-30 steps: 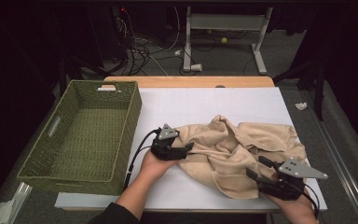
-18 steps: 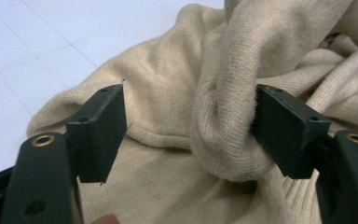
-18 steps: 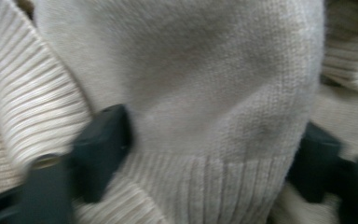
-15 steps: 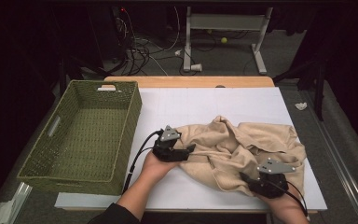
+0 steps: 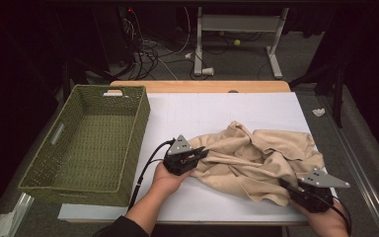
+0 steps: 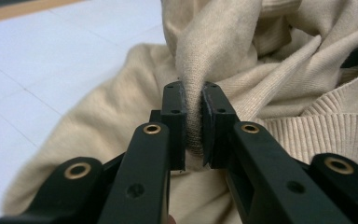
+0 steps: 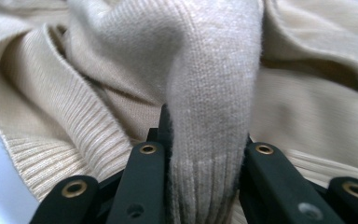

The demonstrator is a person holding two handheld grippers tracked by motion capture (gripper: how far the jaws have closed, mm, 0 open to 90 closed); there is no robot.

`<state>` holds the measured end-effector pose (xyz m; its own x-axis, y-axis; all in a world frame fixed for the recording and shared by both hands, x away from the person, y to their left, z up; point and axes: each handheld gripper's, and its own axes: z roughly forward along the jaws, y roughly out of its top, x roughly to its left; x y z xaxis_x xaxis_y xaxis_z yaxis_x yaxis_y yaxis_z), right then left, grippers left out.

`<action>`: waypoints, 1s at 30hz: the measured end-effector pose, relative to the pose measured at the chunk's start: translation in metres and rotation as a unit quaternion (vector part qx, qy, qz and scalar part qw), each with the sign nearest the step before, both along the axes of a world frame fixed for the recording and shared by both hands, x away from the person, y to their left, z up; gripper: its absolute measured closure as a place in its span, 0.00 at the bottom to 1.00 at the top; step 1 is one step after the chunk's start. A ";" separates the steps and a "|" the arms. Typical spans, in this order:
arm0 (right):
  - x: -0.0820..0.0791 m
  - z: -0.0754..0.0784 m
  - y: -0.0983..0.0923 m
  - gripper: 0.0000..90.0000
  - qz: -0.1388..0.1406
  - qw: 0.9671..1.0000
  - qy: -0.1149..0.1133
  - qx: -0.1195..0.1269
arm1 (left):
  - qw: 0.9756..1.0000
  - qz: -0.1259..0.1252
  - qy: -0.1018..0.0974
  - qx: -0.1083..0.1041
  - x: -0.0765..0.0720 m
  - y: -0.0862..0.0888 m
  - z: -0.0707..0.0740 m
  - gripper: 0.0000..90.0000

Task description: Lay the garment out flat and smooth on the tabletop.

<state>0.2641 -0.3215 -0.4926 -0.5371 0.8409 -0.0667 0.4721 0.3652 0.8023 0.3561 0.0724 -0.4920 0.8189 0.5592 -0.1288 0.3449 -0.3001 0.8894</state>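
Beige sweater (image 5: pixel 256 158), crumpled on counter (image 5: pixel 217 111) between left hand-held gripper (image 5: pixel 201 154) and right hand-held gripper (image 5: pixel 288 187); green wicker basket (image 5: pixel 86 143) well left of both. Left gripper view: jaws just closed, pinching sweater fold (image 6: pixel 193 116). Right gripper view: jaws just closed, clamped on ribbed cuff (image 7: pixel 205 186).

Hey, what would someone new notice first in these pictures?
A crumpled beige sweater lies on the white table, pinched at both ends: the left gripper has just closed its jaws on a fold, the right gripper on a ribbed edge. A green woven basket stands at the table's left.
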 end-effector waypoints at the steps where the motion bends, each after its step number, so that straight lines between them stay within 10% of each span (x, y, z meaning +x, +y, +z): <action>1: -0.001 0.000 -0.004 0.85 -0.003 1.000 -0.001 0.003 | 1.000 0.002 -0.002 0.001 0.000 0.000 0.000 0.87; 22: -0.015 0.003 -0.069 0.85 -0.111 0.993 -0.026 0.027 | 0.993 0.113 0.013 -0.011 0.024 0.040 -0.004 0.88; 30: -0.016 0.001 -0.058 0.85 -0.084 0.996 -0.022 0.031 | 0.993 0.117 0.018 0.006 0.020 0.033 -0.007 0.70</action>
